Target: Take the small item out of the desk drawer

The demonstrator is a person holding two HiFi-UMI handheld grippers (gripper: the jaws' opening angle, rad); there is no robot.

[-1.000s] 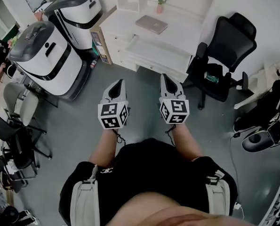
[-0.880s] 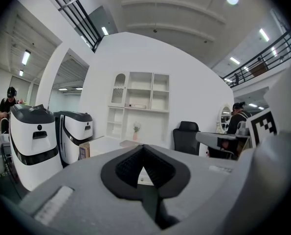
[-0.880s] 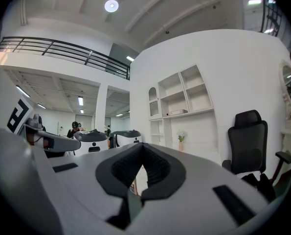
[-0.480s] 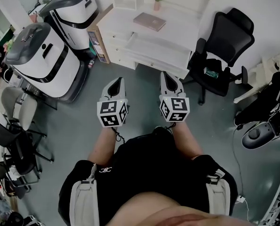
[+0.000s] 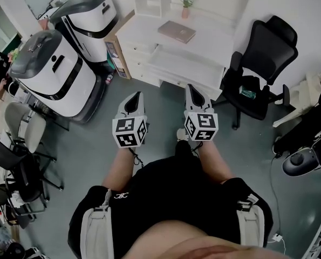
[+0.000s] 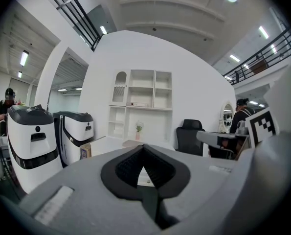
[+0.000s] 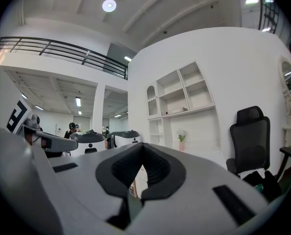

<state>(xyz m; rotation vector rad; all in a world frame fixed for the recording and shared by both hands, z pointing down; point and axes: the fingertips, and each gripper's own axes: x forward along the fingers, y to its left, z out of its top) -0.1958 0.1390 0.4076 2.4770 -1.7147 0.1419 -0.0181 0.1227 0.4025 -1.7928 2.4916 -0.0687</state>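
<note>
A white desk (image 5: 217,36) stands ahead against the wall, with a brown book (image 5: 176,31) and a small potted plant (image 5: 186,1) on top. A wide shallow drawer (image 5: 184,63) sticks out under the desktop, and a stack of shut drawers (image 5: 140,58) is on its left. No small item shows from here. My left gripper (image 5: 135,96) (image 6: 144,150) and right gripper (image 5: 193,89) (image 7: 143,148) are held side by side over the grey floor, short of the desk. Both point at it, shut and holding nothing.
A black office chair (image 5: 260,63) with a teal object (image 5: 246,92) on its seat stands right of the desk. Two large white-and-grey machines (image 5: 55,72) (image 5: 90,15) stand to the left, and a cardboard box (image 5: 115,47) leans by the desk. Grey chairs (image 5: 20,125) line the left edge.
Both grippers have moved a little forward toward the desk together, still shut. A shoe now shows on the floor under the right gripper.
</note>
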